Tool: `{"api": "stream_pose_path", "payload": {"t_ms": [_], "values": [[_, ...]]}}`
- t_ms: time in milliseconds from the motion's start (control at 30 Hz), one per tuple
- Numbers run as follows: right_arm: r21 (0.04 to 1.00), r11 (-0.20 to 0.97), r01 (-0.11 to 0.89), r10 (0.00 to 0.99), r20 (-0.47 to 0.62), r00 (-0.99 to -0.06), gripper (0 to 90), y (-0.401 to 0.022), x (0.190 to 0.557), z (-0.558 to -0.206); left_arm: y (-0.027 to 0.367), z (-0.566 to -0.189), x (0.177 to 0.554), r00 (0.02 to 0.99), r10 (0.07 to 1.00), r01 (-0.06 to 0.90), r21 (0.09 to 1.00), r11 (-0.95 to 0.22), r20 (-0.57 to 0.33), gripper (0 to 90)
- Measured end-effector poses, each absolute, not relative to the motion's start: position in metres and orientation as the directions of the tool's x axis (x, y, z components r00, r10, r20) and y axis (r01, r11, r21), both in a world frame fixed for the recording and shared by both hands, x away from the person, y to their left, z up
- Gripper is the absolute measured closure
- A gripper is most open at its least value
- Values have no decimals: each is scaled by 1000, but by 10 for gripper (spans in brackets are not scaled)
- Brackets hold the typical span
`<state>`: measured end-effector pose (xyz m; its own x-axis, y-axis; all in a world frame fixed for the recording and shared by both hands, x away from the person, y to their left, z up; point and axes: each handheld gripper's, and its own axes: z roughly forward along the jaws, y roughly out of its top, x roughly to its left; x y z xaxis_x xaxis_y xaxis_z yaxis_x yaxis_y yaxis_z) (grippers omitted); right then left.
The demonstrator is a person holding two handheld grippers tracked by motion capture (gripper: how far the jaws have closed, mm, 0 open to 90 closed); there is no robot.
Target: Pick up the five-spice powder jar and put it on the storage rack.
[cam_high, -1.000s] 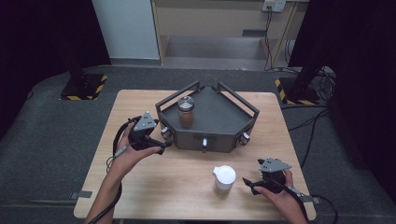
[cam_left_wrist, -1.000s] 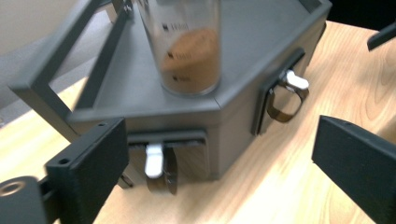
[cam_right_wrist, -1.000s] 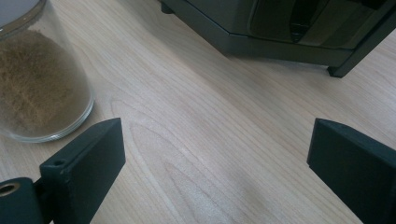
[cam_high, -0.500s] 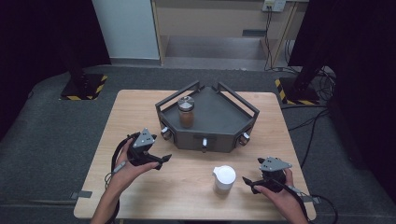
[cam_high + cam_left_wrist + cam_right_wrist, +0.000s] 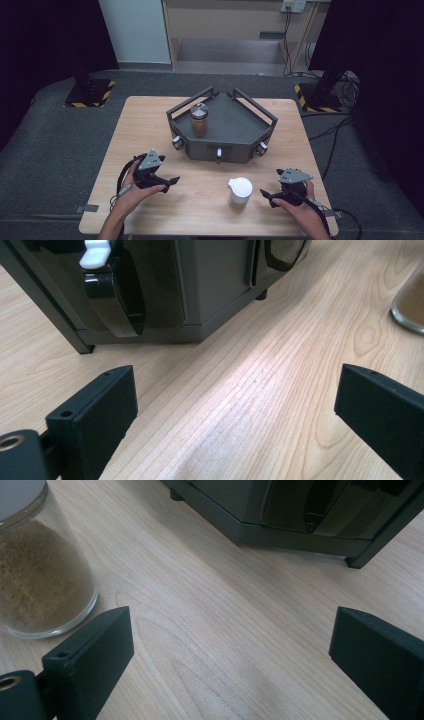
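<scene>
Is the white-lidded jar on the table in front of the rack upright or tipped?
Upright. In the high view the jar stands on the table with its white lid on top; the right gripper view shows its base flat on the wood, brown powder inside.

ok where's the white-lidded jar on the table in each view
High view: the jar stands low on the table, right of centre, in front of the grey tray.
Left gripper view: its glass base sits at the right edge.
Right gripper view: its glass body is at upper left.
Shared landmark: the grey tray behind it.
</scene>
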<state>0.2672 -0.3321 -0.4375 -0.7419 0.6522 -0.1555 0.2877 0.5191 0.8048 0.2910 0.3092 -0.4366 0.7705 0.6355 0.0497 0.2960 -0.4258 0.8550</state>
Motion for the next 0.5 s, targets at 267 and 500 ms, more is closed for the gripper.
{"api": "stream_pose_path", "payload": {"t_ms": [267,500], "values": [[803,523,285,648,-158,-745,48,-331,267,-438,309,-444,295,782,621,294,850,-438,49,28],[798,530,286,644,-159,-749,48,-329,268,-439,312,-446,297,791,610,295,846,-444,44,27]]}}
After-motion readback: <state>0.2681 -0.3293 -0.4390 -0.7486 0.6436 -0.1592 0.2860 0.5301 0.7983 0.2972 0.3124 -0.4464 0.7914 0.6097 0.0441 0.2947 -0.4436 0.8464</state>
